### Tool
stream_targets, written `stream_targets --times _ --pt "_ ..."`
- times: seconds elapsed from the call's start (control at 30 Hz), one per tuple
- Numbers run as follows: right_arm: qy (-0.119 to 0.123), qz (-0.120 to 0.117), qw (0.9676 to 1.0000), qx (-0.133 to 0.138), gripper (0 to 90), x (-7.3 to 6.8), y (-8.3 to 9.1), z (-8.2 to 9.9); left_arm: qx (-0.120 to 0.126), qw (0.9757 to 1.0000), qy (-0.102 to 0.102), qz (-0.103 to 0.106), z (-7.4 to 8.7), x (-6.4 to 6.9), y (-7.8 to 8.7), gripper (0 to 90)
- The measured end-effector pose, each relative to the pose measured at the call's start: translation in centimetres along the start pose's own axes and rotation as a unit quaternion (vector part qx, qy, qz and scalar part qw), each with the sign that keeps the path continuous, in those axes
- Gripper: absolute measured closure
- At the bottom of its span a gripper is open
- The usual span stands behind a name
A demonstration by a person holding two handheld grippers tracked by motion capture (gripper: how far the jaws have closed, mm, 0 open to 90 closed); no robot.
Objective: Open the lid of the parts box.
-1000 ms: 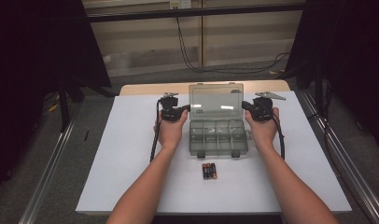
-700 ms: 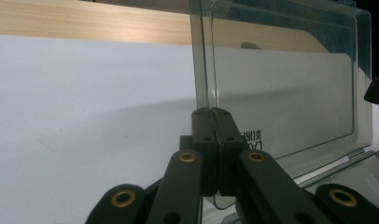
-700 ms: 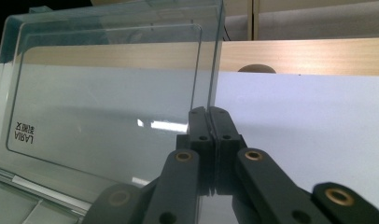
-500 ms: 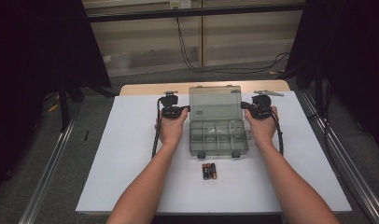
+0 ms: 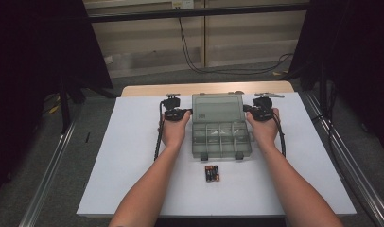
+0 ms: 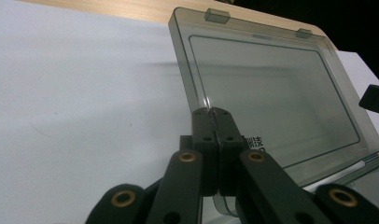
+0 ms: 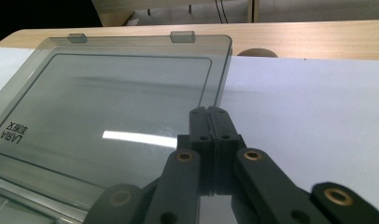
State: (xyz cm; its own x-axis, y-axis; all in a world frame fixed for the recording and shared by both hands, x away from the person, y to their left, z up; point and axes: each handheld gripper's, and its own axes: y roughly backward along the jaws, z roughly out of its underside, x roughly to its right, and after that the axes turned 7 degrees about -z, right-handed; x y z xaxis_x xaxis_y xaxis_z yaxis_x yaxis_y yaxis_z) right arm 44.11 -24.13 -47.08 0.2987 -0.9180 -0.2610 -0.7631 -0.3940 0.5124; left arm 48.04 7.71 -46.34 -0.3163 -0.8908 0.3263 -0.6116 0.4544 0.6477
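A clear grey compartment box (image 5: pixel 222 152) stands open mid-table, its lid (image 5: pixel 217 108) laid back toward the far side. My left gripper (image 5: pixel 187 112) is shut, its tips against the lid's left edge (image 6: pixel 185 88). My right gripper (image 5: pixel 247 108) is shut too, its tips at the lid's right edge (image 7: pixel 221 79). In the left gripper view the closed left gripper (image 6: pixel 211 112) meets the lid (image 6: pixel 271 93) from the side. In the right gripper view the closed right gripper (image 7: pixel 208 111) meets the lid (image 7: pixel 122 93) the same way. Nothing is pinched between either pair of jaws. The compartments look empty.
A few batteries (image 5: pixel 212 173) lie side by side on the white sheet (image 5: pixel 133 156) just in front of the box. A strip of wooden table (image 5: pixel 204 89) runs along the far edge. Metal rails (image 5: pixel 48 179) flank the table on both sides.
The lid has swung further back and down and now lies lower. Both grippers have come slightly toward the person with it and stayed shut.
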Motion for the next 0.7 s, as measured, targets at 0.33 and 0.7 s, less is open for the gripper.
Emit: stream_targets --times 0.33,0.7 --pt "0.012 -0.016 0.9997 0.017 71.1 0.2 0.4 0.3 0.007 0.9989 -0.041 -0.024 0.1 0.6 0.3 80.7" --pt "0.044 -0.009 0.9982 0.040 24.0 -0.4 2.5 0.4 -0.002 0.9992 -0.040 -0.007 0.1 0.9 1.6 38.1"
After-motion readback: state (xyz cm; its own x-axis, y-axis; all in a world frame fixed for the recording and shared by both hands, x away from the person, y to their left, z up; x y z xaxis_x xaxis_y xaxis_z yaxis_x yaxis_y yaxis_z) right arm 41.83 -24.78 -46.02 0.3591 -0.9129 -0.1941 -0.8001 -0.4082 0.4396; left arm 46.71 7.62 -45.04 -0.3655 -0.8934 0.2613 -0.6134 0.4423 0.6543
